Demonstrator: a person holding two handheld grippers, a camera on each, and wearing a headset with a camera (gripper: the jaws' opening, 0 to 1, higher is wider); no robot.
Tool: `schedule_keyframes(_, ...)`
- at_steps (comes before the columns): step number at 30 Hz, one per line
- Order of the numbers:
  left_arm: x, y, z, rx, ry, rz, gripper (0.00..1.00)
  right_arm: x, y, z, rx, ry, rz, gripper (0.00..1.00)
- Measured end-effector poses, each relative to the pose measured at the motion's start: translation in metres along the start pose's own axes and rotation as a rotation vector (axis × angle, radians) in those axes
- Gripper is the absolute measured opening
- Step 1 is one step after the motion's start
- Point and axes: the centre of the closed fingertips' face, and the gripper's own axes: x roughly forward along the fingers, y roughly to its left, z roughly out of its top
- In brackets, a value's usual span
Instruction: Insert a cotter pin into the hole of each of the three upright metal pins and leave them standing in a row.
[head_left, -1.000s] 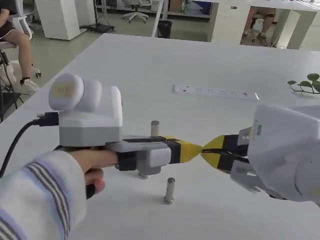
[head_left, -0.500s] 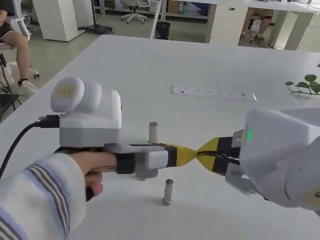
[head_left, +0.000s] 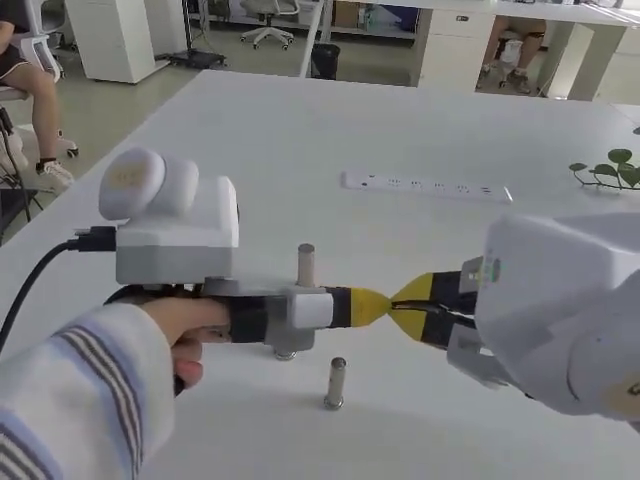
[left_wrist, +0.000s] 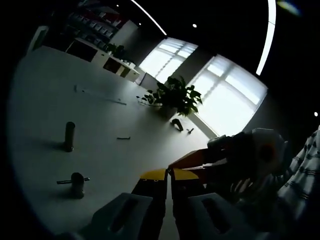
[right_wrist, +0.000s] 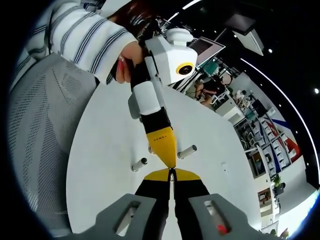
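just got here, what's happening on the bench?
A person holds the left gripper and right gripper tip to tip above the table, both with jaws shut. Can't tell if anything sits between the tips. Three pins stand on it. The left gripper view shows a cotter pin through one; a bare pin stands nearby.

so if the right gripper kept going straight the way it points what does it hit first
The left gripper: its yellow tip sits nose to nose with the right gripper, seemingly touching.

one metal pin (head_left: 286, 352) mostly hidden, behind left hand-held gripper (head_left: 383, 305)
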Motion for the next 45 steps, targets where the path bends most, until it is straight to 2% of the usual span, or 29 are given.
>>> schedule_keyframes(1,0.0,0.0,-0.001,0.009,0.001,0.001,0.0,0.0,0.0,0.0,0.001,-0.001,0.001,0.0)
schedule_keyframes(5,-0.001,0.001,-0.003,-0.014,0.011,0.006,0.0,0.002,0.003,0.0,-0.015,-0.011,0.007,0.0)
schedule_keyframes(10,-0.003,0.001,-0.003,0.014,0.015,0.004,0.0,0.002,0.005,0.002,0.011,-0.034,0.02,0.0)
schedule_keyframes(12,-0.004,0.001,-0.003,0.026,0.017,0.0,0.0,0.001,0.004,0.0,0.02,-0.033,0.024,0.07)
schedule_keyframes(14,-0.007,0.001,-0.003,0.045,0.018,0.0,0.0,0.001,0.003,-0.004,0.021,-0.029,0.028,0.1)
schedule_keyframes(16,-0.01,0.001,-0.002,0.079,0.016,0.006,0.0,0.002,0.008,-0.006,0.08,-0.039,0.067,0.1)
schedule_keyframes(20,-0.016,-0.004,0.0,0.163,0.011,-0.013,0.0,0.0,0.01,-0.005,0.186,-0.085,0.112,0.11)
schedule_keyframes(25,-0.022,-0.005,-0.001,0.221,0.021,-0.015,0.0,-0.001,0.01,-0.002,0.328,-0.144,0.164,0.11)
schedule_keyframes(27,-0.024,-0.005,-0.002,0.253,0.027,-0.012,0.0,-0.002,0.01,0.003,0.379,-0.188,0.19,0.1)
schedule_keyframes(32,-0.027,-0.011,-0.003,0.283,0.03,-0.042,0.0,-0.004,0.014,0.012,0.482,-0.252,0.26,0.11)
schedule_keyframes(35,-0.029,-0.017,-0.001,0.32,0.02,-0.067,0.0,-0.007,0.016,0.023,0.563,-0.326,0.305,0.1)
schedule_keyframes(39,-0.032,-0.024,0.001,0.369,0.007,-0.095,0.0,-0.008,0.015,0.025,0.604,-0.35,0.321,0.09)
schedule_keyframes(45,-0.034,-0.025,-0.003,0.407,0.029,-0.106,0.0,-0.006,0.019,0.025,0.608,-0.352,0.333,0.04)
